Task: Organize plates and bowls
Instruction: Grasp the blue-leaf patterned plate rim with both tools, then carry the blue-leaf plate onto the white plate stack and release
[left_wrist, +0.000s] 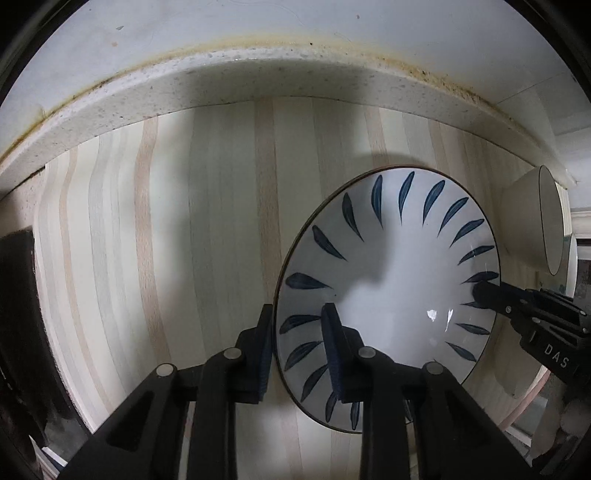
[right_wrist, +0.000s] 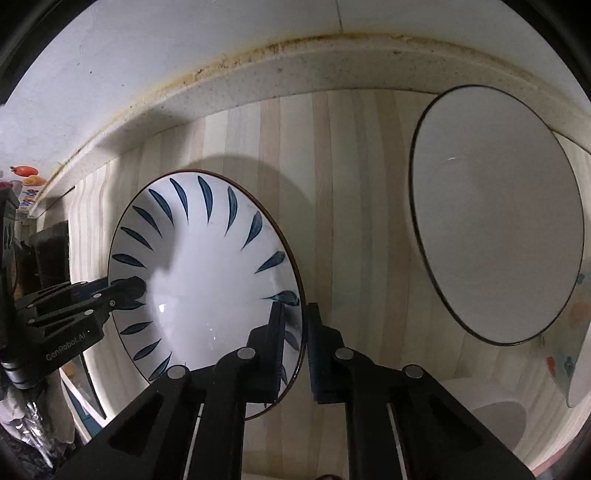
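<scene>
The plate (left_wrist: 391, 273), white with blue leaf strokes, lies on the striped counter (left_wrist: 184, 221) near its back edge. The left gripper (left_wrist: 295, 332) is clamped on its left rim, the right gripper (right_wrist: 295, 325) on its right rim. A white bowl (right_wrist: 495, 214) stands toward the counter's right end.

plate (right_wrist: 207, 280) on the counter (right_wrist: 332, 184), bowl (right_wrist: 495, 214) to its right.

right gripper (right_wrist: 295, 332) clamps leaf plate (right_wrist: 207, 280) rim | white bowl (right_wrist: 495, 221) beside
</scene>
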